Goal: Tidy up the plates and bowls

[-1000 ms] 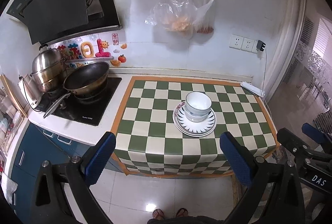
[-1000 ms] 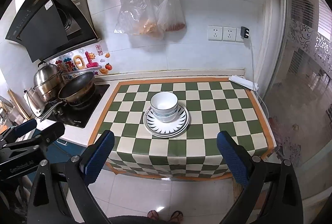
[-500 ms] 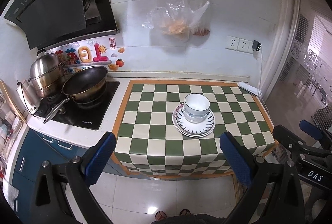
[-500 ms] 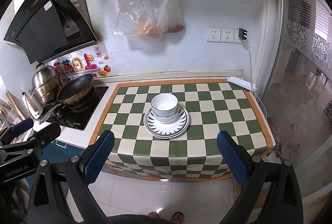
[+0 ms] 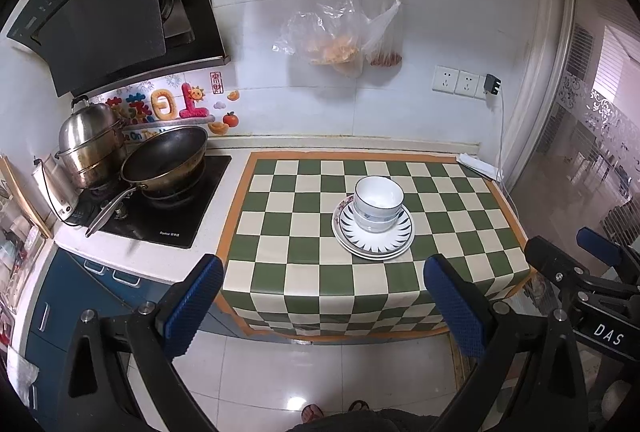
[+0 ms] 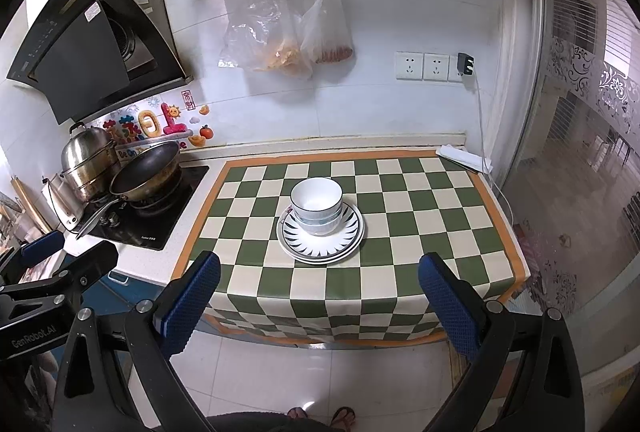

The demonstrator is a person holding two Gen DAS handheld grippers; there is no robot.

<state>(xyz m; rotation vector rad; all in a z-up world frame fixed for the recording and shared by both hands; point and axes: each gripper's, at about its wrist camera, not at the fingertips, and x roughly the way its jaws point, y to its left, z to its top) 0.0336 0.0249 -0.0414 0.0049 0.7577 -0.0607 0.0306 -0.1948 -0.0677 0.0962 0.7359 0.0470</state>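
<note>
From the left wrist, your left hand-held gripper (image 5: 322, 306) is spread wide with nothing between its fingers, held back from the worktop (image 5: 352, 272) edge. The bowls (image 5: 378, 203) sit stacked on the plates (image 5: 373, 235) mid-cloth, right of the wok (image 5: 166, 161). Your other tool shows at the lower right edge.

From the right wrist, your right hand-held gripper (image 6: 318, 304) is equally wide and empty, level and clear of the worktop. Here the stack lies far right of the wok, and the left tool juts in at lower left.
</note>
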